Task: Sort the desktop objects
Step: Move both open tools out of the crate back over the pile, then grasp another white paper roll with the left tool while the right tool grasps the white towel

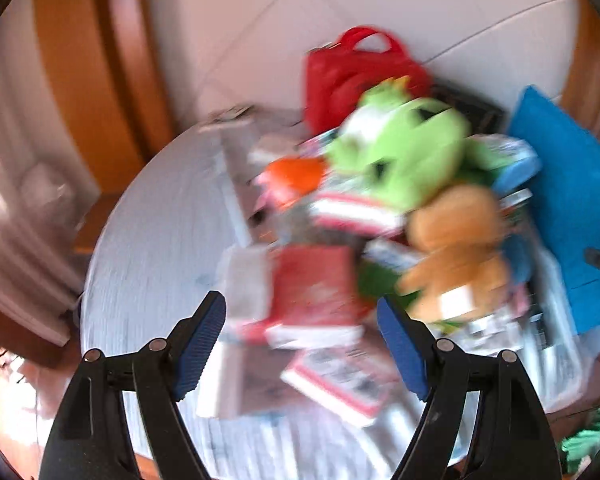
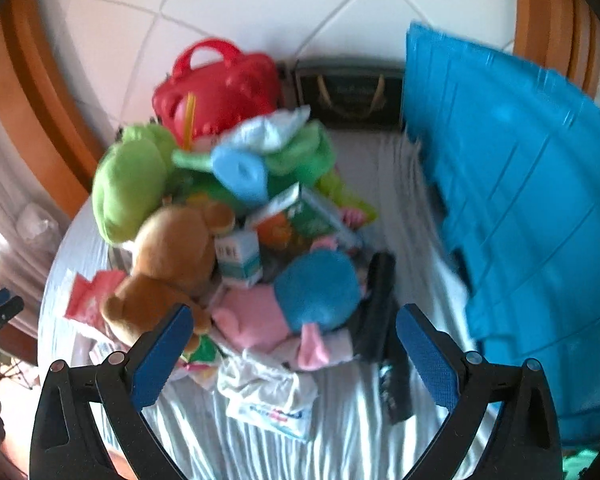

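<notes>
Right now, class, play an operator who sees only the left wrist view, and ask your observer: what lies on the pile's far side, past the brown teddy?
Observer: A blue round plush rests on pink cloth, to the right of the brown teddy.
Operator: Anything loose beyond that?
Observer: A long black object lies on the striped cloth beside the plush; it is too blurred to name.
Operator: Is the other gripper free?
Observer: Yes, the right gripper is open, with nothing held between its fingers.
</notes>
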Demonstrator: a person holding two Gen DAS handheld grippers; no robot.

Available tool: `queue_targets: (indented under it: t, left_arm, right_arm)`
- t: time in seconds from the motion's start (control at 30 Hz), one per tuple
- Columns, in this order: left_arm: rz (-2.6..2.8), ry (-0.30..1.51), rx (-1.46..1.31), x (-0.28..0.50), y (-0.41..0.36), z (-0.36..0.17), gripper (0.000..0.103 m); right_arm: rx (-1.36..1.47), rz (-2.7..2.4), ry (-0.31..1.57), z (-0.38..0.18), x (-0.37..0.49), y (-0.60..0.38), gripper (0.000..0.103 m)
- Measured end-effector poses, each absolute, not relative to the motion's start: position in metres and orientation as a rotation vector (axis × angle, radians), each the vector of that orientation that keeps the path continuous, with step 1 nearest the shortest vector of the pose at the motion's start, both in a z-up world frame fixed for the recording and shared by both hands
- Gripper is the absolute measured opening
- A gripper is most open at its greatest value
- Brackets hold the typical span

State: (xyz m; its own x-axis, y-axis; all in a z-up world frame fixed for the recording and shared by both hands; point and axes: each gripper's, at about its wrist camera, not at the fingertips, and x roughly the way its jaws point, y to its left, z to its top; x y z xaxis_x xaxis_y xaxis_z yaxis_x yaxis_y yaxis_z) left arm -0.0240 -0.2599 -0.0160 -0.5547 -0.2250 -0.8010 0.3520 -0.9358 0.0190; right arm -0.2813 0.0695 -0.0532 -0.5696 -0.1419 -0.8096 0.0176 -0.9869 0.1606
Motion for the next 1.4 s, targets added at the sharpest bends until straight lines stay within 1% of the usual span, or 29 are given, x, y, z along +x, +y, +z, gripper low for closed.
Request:
queue_targets:
  t: [0.2, 0.4, 0.5, 0.67, 0.83, 0.9, 0.93, 0.97, 1.1, 1.23, 1.27, 1.3, 1.33, 1.37, 1.4]
  left_arm:
    - [-2.363, 0.265, 1.347, -0.001, -0.316, -0.09, 0.078]
    - [-2.271, 0.285, 1.44, -0.001, -0.339, -0.15, 0.078]
    - [-2.237, 0.291, 1.489, -0.005, -0.343, -0.171, 0.078]
    - [-2.203, 0.288, 1.557, -0.013, -0.344, -0.195, 0.078]
    - [-2.182, 0.335, 1.585, -0.015, -0.346, -0.213, 0.078]
    - [-2.192, 0.365, 1.579, -0.011, -0.345, -0.216, 0.07]
    - [-2.207, 0.392, 1.57, -0.008, -0.345, -0.215, 0.057]
    - [-2.207, 0.392, 1.562, -0.006, -0.344, -0.213, 0.049]
    - [-2.191, 0.363, 1.55, 0.0, -0.341, -0.209, 0.048]
    - [-2.186, 0.38, 1.511, 0.013, -0.335, -0.2, 0.048]
    - [-2.189, 0.38, 1.493, 0.016, -0.333, -0.195, 0.048]
    - [-2.198, 0.379, 1.468, 0.02, -0.331, -0.188, 0.048]
    - [-2.204, 0.379, 1.45, 0.022, -0.329, -0.183, 0.048]
    - [-2.209, 0.376, 1.431, 0.022, -0.328, -0.175, 0.048]
    - [-2.219, 0.371, 1.409, 0.024, -0.324, -0.167, 0.048]
  right_arm:
    - [1.521, -2.638, -0.166, -0.096, -0.279, 0.054, 0.103]
    - [1.593, -2.618, -0.084, -0.124, -0.277, 0.04, 0.103]
    - [1.628, -2.599, -0.037, -0.139, -0.277, 0.033, 0.103]
    - [1.688, -2.55, -0.013, -0.162, -0.275, 0.028, 0.103]
    - [1.74, -2.51, 0.016, -0.192, -0.273, 0.022, 0.103]
    - [1.752, -2.483, -0.007, -0.202, -0.273, 0.02, 0.103]
    - [1.762, -2.47, -0.017, -0.209, -0.275, 0.019, 0.103]
    - [1.771, -2.466, -0.02, -0.215, -0.275, 0.018, 0.103]
    - [1.776, -2.473, -0.055, -0.235, -0.281, 0.018, 0.103]
    - [1.796, -2.443, -0.103, -0.249, -0.286, 0.022, 0.102]
    - [1.796, -2.446, -0.113, -0.249, -0.286, 0.023, 0.092]
    - [1.792, -2.452, -0.123, -0.247, -0.285, 0.024, 0.063]
    - [1.77, -2.45, -0.164, -0.244, -0.283, 0.027, 0.05]
    - [1.76, -2.44, -0.197, -0.242, -0.282, 0.028, 0.034]
    - [1.757, -2.435, -0.199, -0.239, -0.281, 0.028, 0.023]
